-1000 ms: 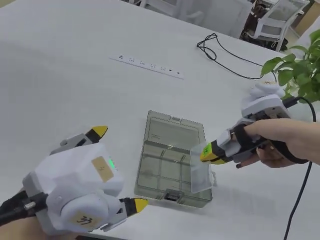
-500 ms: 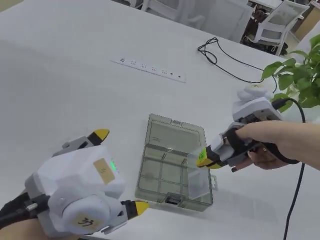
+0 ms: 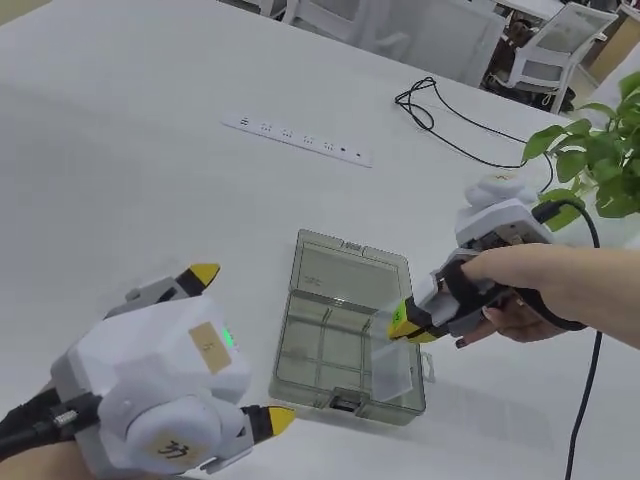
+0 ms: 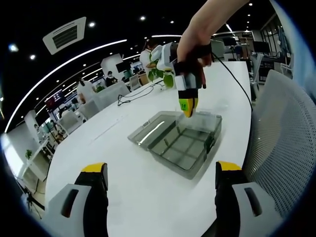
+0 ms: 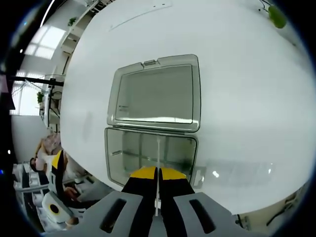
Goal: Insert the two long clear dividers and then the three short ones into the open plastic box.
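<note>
The open clear plastic box lies on the white table, its lid folded flat on the far side. My right gripper is shut on a clear divider, which hangs over the right end of the box base. In the right gripper view the divider shows edge-on above the base, with the lid beyond. My left gripper stands open at the near left, apart from the box. In its own view the left gripper faces the box and the right gripper.
Another clear divider lies flat on the table beside the box. A white power strip and a black cable lie farther back. A green plant stands at the right edge, with chairs behind the table.
My right gripper has moved left and down with the divider, from beside the box to over its right end. The left gripper has barely moved.
</note>
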Tool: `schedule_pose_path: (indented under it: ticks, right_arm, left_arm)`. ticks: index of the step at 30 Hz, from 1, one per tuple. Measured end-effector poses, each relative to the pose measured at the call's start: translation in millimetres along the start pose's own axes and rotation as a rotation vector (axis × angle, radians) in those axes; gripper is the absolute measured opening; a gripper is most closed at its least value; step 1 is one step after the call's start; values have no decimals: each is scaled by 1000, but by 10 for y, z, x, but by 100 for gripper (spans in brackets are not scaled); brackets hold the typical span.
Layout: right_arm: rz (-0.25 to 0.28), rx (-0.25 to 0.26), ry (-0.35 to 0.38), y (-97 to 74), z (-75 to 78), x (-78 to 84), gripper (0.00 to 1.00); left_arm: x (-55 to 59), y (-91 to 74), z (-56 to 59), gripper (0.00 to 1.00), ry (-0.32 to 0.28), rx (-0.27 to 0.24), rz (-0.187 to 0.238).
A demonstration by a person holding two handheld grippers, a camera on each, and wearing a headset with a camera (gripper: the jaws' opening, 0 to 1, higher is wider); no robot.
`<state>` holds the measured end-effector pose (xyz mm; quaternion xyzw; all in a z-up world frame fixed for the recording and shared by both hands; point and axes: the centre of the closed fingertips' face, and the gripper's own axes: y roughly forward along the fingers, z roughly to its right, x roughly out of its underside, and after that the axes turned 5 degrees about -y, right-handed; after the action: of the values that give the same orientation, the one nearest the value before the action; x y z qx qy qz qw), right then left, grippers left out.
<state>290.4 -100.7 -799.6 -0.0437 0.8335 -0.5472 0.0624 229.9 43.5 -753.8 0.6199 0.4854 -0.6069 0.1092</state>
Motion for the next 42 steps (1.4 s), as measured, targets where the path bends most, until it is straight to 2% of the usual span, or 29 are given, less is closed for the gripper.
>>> schedule_pose_path:
  ticks: [5,9,20,32,36,42]
  right_arm:
    - [2,11,1,-6,53,7,2]
    - [3,0,13,10,45,-6,2]
    - [-23,10,17,51,41,-37,2]
    - [-36,20,14,36,-137,175,2]
    - [-42,18,12,44,-80,113,2]
    - [-49,22,5,39,-130,171,2]
  left_arm:
    - [2,-1,2,92,0,2,0]
    - [10,2,6,91,2,5,-5]
    - [21,5,-14,90,0,2,-10]
    - [26,4,-17,89,5,4,-14]
    - [27,6,-19,89,5,3,-16]
    - [33,13,-16,88,7,5,-19]
